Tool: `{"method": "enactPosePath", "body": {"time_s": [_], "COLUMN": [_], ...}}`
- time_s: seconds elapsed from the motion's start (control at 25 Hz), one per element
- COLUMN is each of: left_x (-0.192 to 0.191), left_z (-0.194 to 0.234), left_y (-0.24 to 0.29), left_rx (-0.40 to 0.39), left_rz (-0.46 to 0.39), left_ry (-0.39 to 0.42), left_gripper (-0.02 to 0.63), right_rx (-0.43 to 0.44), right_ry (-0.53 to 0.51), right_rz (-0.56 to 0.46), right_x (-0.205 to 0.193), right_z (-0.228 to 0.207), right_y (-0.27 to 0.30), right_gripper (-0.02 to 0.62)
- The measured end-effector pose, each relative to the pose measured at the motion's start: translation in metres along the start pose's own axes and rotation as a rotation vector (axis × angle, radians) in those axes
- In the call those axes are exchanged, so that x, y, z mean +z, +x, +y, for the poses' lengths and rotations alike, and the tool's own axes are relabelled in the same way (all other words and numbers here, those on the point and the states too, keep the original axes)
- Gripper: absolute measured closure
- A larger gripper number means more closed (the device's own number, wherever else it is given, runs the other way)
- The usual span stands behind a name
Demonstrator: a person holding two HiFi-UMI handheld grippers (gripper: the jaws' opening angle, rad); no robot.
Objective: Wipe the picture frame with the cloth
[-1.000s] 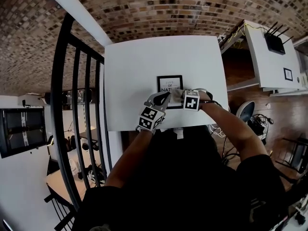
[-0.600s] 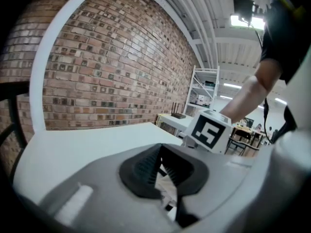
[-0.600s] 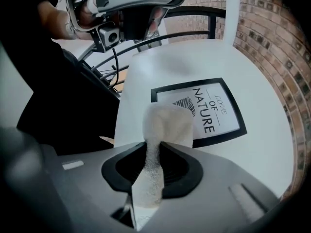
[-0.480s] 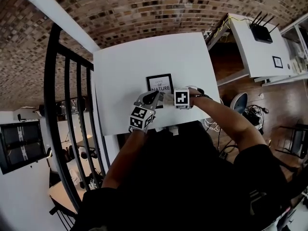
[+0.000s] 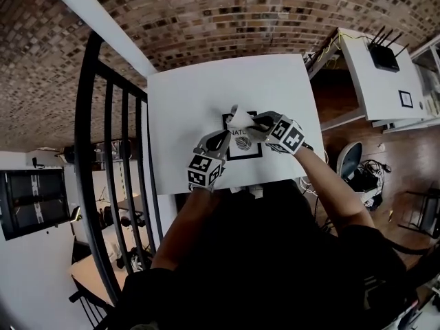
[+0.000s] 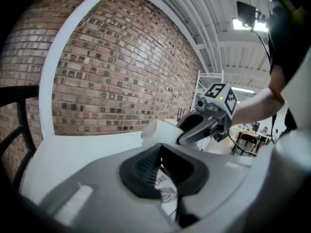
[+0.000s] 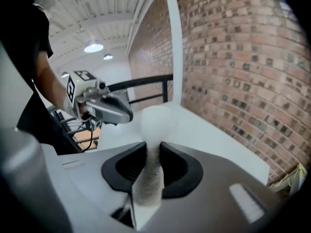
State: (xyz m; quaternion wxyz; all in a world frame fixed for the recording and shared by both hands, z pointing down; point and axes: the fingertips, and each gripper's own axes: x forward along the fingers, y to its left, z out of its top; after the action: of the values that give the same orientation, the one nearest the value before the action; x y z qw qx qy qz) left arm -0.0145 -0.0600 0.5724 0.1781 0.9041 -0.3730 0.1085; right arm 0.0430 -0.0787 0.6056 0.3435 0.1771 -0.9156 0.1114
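Steadying the black rectangular picture frame (image 5: pixel 249 151) (image 6: pixel 165 194) clamped in my left gripper (image 5: pixel 223 141) (image 6: pixel 159 153), I judge we're mid-wipe — right gripper (image 5: pixel 257 121) (image 7: pixel 149 155) pinches the white fluffy cloth (image 5: pixel 239 119) (image 7: pixel 155 122); next, press down and sweep.

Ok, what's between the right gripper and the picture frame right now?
Only the white cloth, clamped in the right gripper and bunched over the top edge of the picture frame. The head view shows it.

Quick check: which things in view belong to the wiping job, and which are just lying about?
Job: picture frame, cloth, left gripper, right gripper, white table.
Lying about: router, side cabinet, black railing.
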Motion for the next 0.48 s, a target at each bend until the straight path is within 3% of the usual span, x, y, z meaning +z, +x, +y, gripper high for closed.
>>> {"method": "enactPosePath", "body": {"time_s": [0.12,0.28,0.48], "left_x": [0.017,0.045,0.076], "left_z": [-0.003,-0.020,-0.038], "left_y": [-0.011,-0.023,-0.036], "left_rx": [-0.008,-0.035,-0.063], "left_rz": [-0.048,-0.113,-0.195], "left_ry": [0.014,0.046,0.072], "left_gripper": [0.604,0.604,0.604], "right_rx": [-0.069,-0.134,-0.117], "right_ry": [0.005,0.008,0.023], "right_rz": [-0.202,-0.389,-0.571], "right_x": [0.032,0.061,0.085], "right_z": [0.009,0.025,0.041], "right_y": [-0.028,-0.070,-0.108], "right_gripper": [0.508,0.508,0.508]}}
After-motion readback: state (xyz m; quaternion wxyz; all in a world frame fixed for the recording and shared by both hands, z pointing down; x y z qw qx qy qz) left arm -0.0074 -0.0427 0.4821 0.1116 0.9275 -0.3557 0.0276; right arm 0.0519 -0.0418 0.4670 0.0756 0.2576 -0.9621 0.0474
